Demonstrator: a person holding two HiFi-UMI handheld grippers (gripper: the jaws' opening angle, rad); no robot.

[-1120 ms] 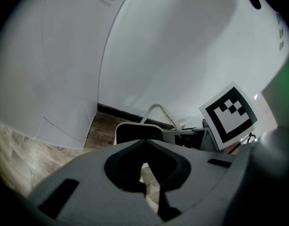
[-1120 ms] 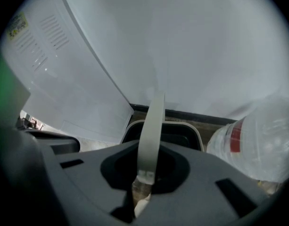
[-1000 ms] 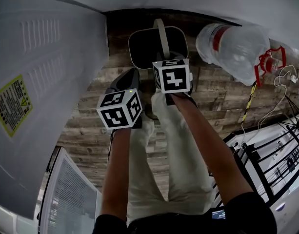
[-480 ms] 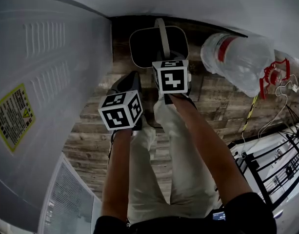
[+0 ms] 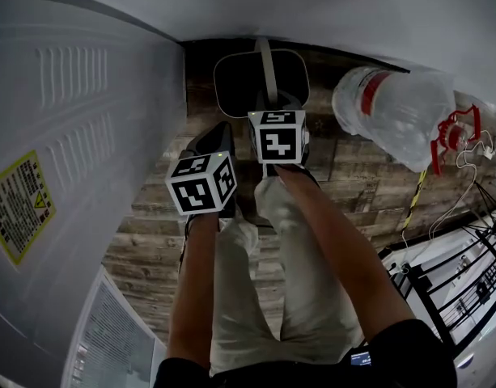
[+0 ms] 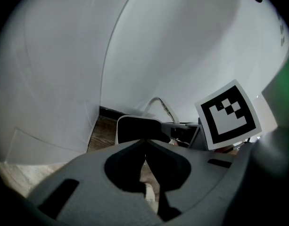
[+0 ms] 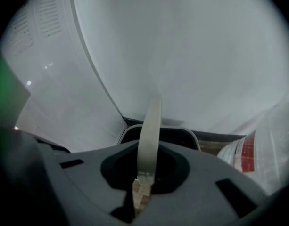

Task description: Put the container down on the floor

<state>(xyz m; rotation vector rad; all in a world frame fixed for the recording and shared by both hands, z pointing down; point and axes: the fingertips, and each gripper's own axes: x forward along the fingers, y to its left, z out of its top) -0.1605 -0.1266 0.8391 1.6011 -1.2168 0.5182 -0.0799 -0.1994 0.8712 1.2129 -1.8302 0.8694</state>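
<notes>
The container [image 5: 225, 65] is a white bucket with a dark inside and a pale strap handle [image 5: 266, 61]. It sits low over the wooden floor in the corner by the wall; whether it touches the boards I cannot tell. My right gripper [image 5: 275, 107] is shut on that handle [image 7: 151, 131], which runs up from between the jaws [image 7: 145, 175] over the bucket rim [image 7: 191, 136]. My left gripper [image 5: 214, 140] hangs beside it at the left, shut and empty [image 6: 145, 147], with the bucket [image 6: 135, 128] just ahead.
A white appliance [image 5: 61, 136] with a yellow label fills the left. A large clear water bottle [image 5: 393, 107] with a red band lies at the right, near a red-handled item [image 5: 454, 132] and cables. The person's legs [image 5: 264, 281] stand on the wooden floor [image 5: 150, 233].
The right gripper's cube has tipped slightly with the handle still in its jaws. The bucket and the left gripper have hardly moved.
</notes>
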